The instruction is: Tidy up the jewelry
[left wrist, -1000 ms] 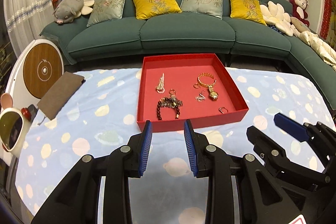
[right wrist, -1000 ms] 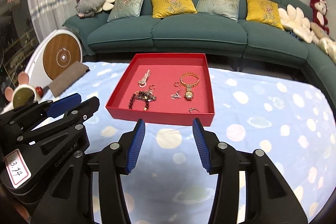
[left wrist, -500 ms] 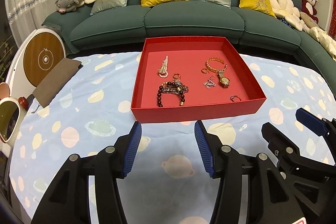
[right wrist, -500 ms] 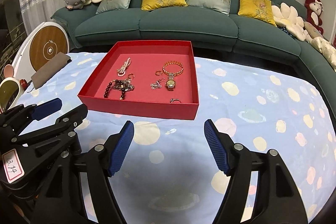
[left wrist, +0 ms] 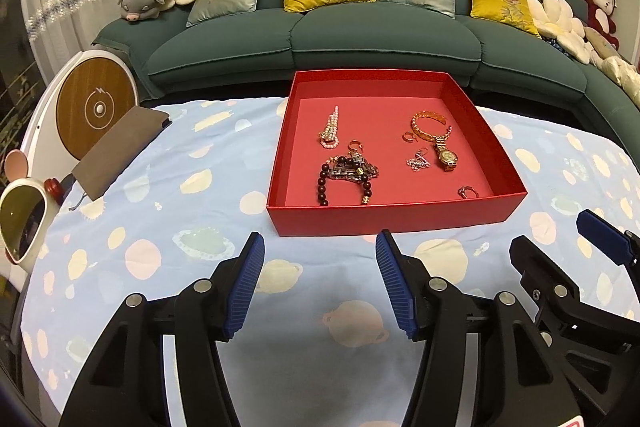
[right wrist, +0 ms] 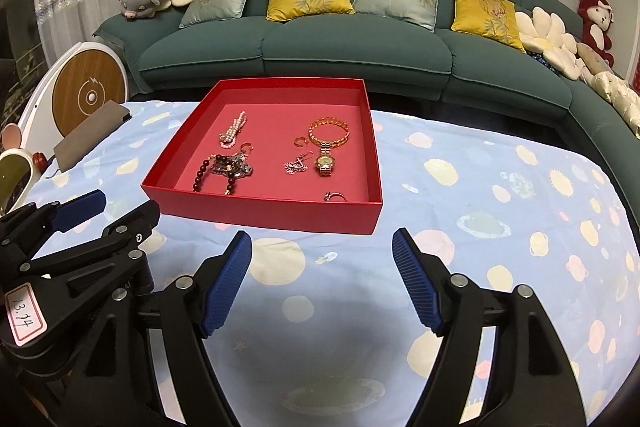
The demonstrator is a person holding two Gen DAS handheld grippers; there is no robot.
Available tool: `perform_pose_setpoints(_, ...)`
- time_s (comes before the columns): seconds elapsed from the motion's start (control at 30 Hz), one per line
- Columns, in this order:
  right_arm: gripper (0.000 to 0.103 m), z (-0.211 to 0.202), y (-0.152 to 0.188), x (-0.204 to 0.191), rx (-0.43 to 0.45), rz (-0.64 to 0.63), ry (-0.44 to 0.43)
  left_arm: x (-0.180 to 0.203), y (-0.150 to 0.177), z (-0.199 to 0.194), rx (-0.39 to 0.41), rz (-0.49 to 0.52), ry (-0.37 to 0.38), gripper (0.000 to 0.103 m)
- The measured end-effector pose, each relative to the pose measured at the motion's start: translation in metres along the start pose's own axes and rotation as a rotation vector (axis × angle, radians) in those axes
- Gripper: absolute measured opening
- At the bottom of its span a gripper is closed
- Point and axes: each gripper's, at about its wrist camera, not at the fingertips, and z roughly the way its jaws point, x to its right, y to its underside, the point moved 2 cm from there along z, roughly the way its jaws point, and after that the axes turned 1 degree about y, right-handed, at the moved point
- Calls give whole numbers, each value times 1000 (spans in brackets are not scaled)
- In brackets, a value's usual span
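On the worktop (left wrist: 168, 227), covered with a pale blue cloth printed with planets, sits a shallow red tray (left wrist: 392, 217) holding the jewelry. Inside it, a pearl strand (left wrist: 330, 133) lies toward the far left, with a small gold ring (left wrist: 355, 146) just beside it. A dark bead bracelet (left wrist: 346, 179) rests near the front left, tangled with a metal chain. Toward the right lie a gold bangle (left wrist: 425, 125) touching a gold watch (left wrist: 446, 157), a silver pendant (left wrist: 418, 161) beside the watch, and a silver ring (left wrist: 468, 192) near the front right corner.

Both grippers hover over the cloth short of the tray's near wall, pointing down at a slant. The left gripper (left wrist: 319, 281) has its jaws opening, with nothing between the blue pads. The right gripper (right wrist: 322, 281) likewise has its jaws opening and empty. A brown pouch (left wrist: 120, 153) lies at the worktop's left edge, and a green sofa (left wrist: 384, 39) with cushions stands behind.
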Motion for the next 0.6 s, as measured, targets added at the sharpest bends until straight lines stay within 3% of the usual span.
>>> perform_pose_setpoints(0.6, 70, -1, 1, -11, 11, -11, 10, -6, 2, -4, 12, 18, -46, 56)
